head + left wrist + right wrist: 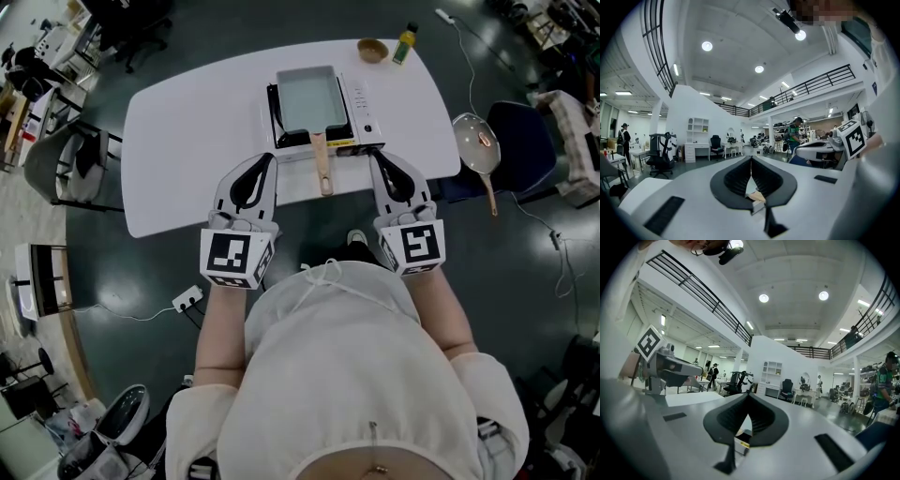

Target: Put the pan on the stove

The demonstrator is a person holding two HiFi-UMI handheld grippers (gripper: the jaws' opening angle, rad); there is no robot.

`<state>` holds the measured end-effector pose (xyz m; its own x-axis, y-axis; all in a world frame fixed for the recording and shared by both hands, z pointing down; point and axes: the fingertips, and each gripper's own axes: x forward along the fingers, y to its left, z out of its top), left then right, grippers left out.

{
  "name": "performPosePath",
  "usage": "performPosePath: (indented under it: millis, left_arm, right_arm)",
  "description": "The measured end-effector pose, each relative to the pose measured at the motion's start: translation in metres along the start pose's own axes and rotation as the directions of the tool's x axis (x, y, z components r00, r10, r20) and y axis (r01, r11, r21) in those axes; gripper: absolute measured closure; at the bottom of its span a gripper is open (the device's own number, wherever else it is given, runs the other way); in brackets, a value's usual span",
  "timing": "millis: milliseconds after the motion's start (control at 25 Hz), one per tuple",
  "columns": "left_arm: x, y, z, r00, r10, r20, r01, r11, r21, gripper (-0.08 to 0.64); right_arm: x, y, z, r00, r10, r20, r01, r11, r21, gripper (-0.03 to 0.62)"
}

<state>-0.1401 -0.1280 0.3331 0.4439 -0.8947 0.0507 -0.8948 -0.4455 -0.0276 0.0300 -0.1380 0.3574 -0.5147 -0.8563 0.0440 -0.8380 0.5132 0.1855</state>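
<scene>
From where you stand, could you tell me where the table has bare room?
The left half of the table, from its edge to the stove, is bare. A narrower strip lies right of the stove, this side of the bowl and bottle. The middle is crowded: pan on stove, handle jutting toward the near edge.

Pan (306, 98) sits on stove (366, 105), atop table (187, 122).
</scene>
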Motion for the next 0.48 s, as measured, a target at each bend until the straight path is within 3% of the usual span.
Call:
performPosePath:
  millis: [480]
  left_arm:
    - [0.005,0.008,-0.014,0.999,0.020,-0.045,-0.021,0.999,-0.027,0.538]
  right_arm:
    - [0.006,0.006,0.003,0.999,0.025,0.047,-0.025,1.000,-0.006,0.594]
